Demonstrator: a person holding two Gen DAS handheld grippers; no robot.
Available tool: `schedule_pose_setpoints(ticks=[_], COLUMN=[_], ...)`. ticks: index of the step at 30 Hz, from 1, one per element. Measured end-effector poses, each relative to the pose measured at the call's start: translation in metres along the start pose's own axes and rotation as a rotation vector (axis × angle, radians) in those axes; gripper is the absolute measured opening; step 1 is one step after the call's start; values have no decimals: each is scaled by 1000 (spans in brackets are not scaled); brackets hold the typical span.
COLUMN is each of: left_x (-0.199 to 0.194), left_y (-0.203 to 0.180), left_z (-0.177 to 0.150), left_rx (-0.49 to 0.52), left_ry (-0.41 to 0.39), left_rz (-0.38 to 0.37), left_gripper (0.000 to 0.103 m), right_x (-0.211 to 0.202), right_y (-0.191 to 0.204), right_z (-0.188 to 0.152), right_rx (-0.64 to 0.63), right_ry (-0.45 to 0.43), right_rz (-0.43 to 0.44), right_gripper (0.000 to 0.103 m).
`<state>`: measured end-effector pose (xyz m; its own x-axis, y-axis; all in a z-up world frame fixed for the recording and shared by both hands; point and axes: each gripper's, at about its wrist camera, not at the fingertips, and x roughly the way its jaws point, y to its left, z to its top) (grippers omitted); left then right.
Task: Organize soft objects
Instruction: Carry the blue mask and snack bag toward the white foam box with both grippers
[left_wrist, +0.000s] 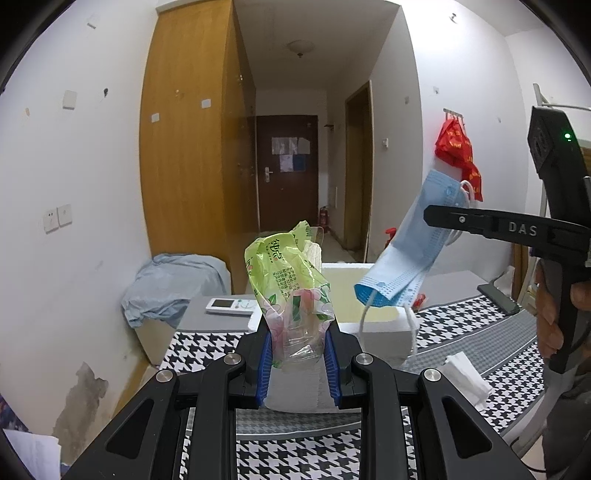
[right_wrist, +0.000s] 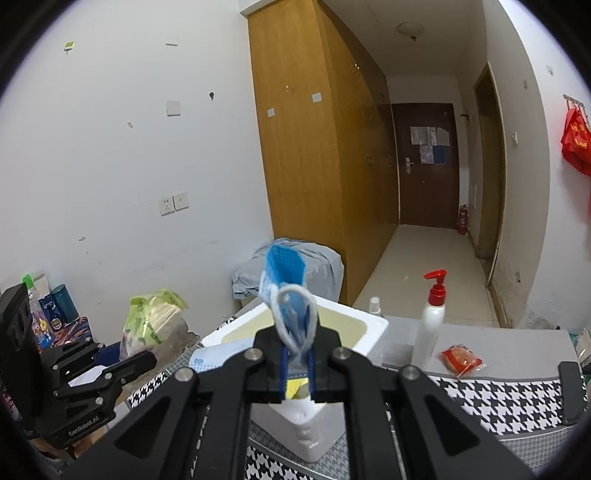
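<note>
The left gripper (left_wrist: 298, 349) pinches a green tissue pack (left_wrist: 286, 284) by its loose wrapper end while the right gripper (right_wrist: 296, 363) clamps a blue face mask (right_wrist: 282, 273), both lifted just above the white foam box (left_wrist: 384, 334), seemingly so each can drop straight in.

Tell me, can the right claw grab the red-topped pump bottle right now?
Probably not yet. The right claw is shut on the blue face mask, so it must drop that first. The path to the pump bottle looks free otherwise.
</note>
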<state>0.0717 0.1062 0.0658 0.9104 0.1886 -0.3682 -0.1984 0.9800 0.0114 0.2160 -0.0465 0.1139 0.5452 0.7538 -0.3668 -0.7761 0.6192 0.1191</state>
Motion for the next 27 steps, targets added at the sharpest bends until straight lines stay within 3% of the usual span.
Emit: schedule_pose_setpoints(ticks=[27], left_x=[10], left_y=[12], left_z=[-4], left_rx=[-23], left_ry=[34], left_rz=[37], left_gripper=[26], right_x=[77], right_y=[6], right_z=[-6], right_rx=[-83], right_ry=[155], right_rz=[-42], right_gripper=[11])
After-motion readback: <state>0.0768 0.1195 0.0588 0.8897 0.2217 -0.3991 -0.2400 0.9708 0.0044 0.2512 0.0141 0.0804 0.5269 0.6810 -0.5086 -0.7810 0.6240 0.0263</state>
